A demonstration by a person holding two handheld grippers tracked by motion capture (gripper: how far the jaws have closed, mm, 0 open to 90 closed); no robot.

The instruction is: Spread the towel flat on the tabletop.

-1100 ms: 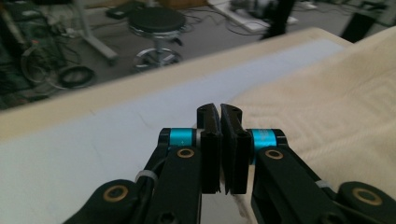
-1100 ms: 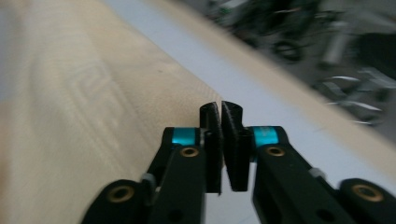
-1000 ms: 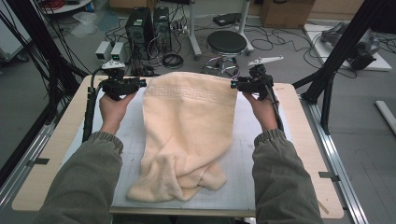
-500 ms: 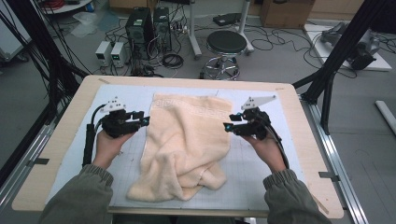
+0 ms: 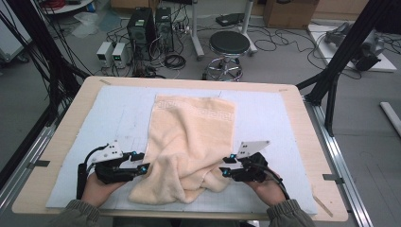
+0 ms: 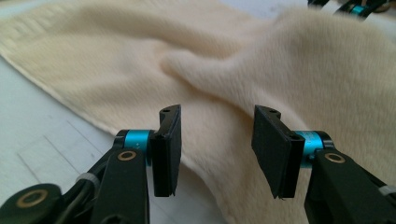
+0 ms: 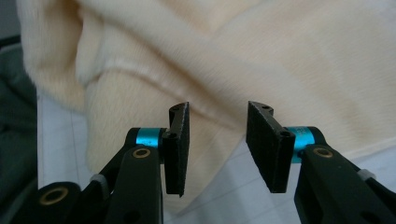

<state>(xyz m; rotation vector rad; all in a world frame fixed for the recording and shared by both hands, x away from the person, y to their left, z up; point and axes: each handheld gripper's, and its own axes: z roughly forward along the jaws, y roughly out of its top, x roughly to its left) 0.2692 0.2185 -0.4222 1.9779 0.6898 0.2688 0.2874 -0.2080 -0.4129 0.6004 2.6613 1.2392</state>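
Right, both claws down low at the near edge of the counter [image 5: 56, 137] now, one each side of the towel [image 5: 189, 142]. Towel's far hem lies flat and square on the pale mat [image 5: 118, 109], while the near end's bunched into a rumpled heap btwn the two claws, so that's prob why they've come in here: the near corners need finding.

Left claw [image 5: 144, 166] sits just beside the towel's left edge, pads [image 6: 166, 149] spread w/ nothing pinched, cloth lying beyond the gap; jaws have just been opening.

Right claw [image 5: 222, 171] faces the heap's right fold, pads [image 7: 177, 147] apart too, no fabric btwn them, though they've just been closing a bit.

Looks like a pinch on both near corners is coming, imo.
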